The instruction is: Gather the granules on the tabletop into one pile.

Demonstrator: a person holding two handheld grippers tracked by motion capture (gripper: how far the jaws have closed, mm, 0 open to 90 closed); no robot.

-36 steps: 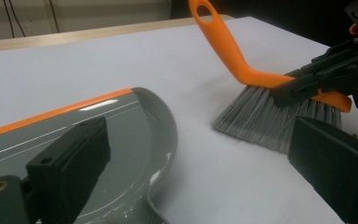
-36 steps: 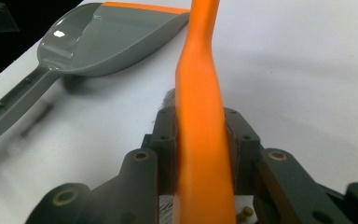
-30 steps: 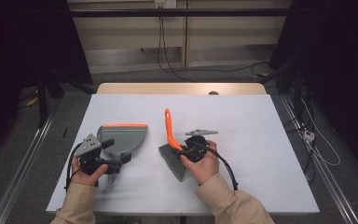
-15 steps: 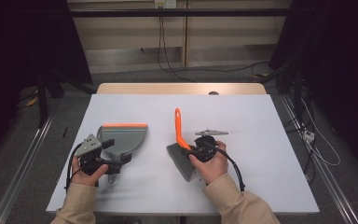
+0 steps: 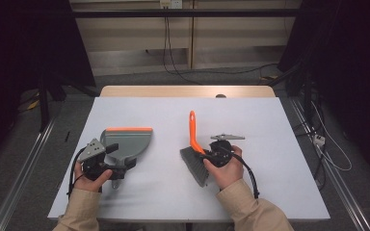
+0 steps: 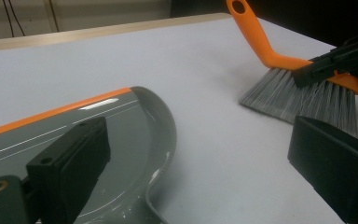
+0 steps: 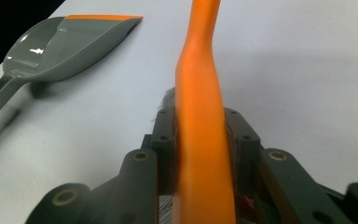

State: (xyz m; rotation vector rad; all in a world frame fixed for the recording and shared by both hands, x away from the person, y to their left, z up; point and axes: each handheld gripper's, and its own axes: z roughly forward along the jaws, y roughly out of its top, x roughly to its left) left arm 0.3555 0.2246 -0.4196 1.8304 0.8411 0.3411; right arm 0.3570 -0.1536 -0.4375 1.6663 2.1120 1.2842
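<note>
Your one container here is the grey dustpan (image 5: 127,143) with the orange lip – its scoop is clean, just a glossy sheen on the plastic in the left gripper view (image 6: 121,135). It lies flat on the white table (image 5: 270,125), on your left half, its orange edge pointing away from you and its handle toward your left hand.

Your left claw (image 5: 118,156) sits at the near end of the dustpan. In the left gripper view its two black jaws stand wide apart – one hangs over the scoop, the other over bare table – and the pads press on nothing, so it is open.

Your right claw (image 5: 211,153) is clamped on the brush (image 5: 195,149): in the right gripper view the orange handle (image 7: 200,116) runs straight up between the jaws, with both pads tight against its sides. The grey bristles (image 6: 303,95) rest on the table just left of your right hand, and the handle rises toward the far edge. The brush is right of centre, well apart from the dustpan.

The count: one dustpan, one brush, two claws, one table.
</note>
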